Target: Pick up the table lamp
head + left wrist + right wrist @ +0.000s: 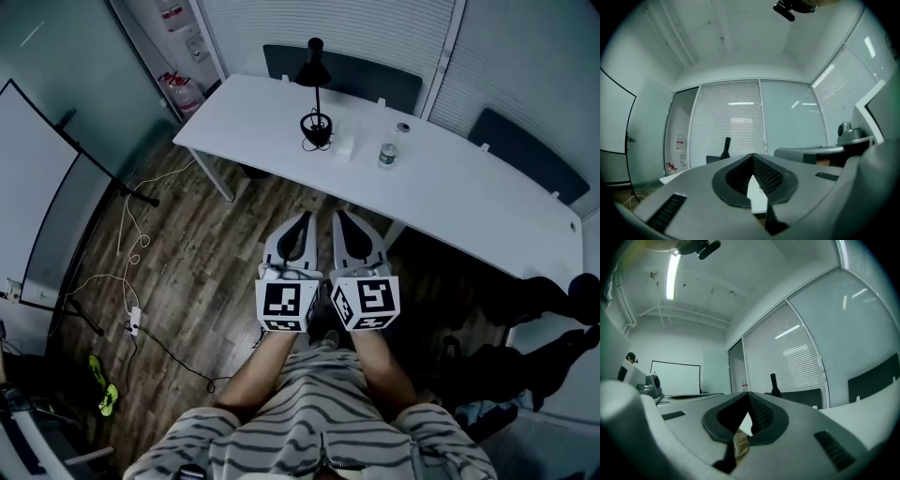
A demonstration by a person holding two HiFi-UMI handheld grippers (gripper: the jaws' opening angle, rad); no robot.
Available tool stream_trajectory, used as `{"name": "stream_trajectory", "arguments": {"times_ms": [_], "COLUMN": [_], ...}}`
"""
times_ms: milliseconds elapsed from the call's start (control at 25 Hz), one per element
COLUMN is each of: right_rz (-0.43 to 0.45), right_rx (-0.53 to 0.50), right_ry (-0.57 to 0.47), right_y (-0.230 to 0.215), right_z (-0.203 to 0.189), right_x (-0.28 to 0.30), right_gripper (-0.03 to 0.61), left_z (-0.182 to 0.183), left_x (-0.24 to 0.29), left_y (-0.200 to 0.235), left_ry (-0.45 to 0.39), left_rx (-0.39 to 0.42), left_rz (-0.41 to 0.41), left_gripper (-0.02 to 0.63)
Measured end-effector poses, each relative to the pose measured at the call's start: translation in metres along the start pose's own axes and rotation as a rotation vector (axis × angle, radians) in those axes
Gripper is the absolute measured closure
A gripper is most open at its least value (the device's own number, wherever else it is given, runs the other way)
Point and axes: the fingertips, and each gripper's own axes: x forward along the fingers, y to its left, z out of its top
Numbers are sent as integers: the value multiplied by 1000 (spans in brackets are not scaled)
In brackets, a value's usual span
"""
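The left hand-held gripper [302,225] and right hand-held gripper [343,223] are pressed together, empty; the table lamp [725,149] ahead is partly hidden behind them.

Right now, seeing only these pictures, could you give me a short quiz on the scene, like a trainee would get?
1. True or false: the table lamp stands on the floor.
2. In the head view, what stands on the white table to the lamp's right? A: a water bottle. B: a laptop. C: a mug.
3. Fill in: the left gripper and the right gripper both have their jaws ____.
Key: 1 false, it stands on the table. 2 A. 3 shut, with nothing held.
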Motion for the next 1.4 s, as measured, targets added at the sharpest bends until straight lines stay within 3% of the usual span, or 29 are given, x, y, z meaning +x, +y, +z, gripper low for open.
{"name": "stream_trajectory", "arguments": {"times_ms": [400, 880, 1400], "right_rz": [-19, -36, -131], "right_rx": [-31, -37, -52], "right_ry": [19, 35, 60], "right_y": [-13, -41, -75], "right_z": [-20, -36, -30], "right_x": [69, 202, 316], "right_gripper": [568, 568, 568], "left_z": [-19, -30, -22], "left_x": [57, 166, 271], "left_y": [44, 126, 190], "left_ry": [-9, -15, 8], "left_rx": [-32, -53, -72], "left_rz": [-28, -55, -137], "left_gripper": [606, 606, 606]}}
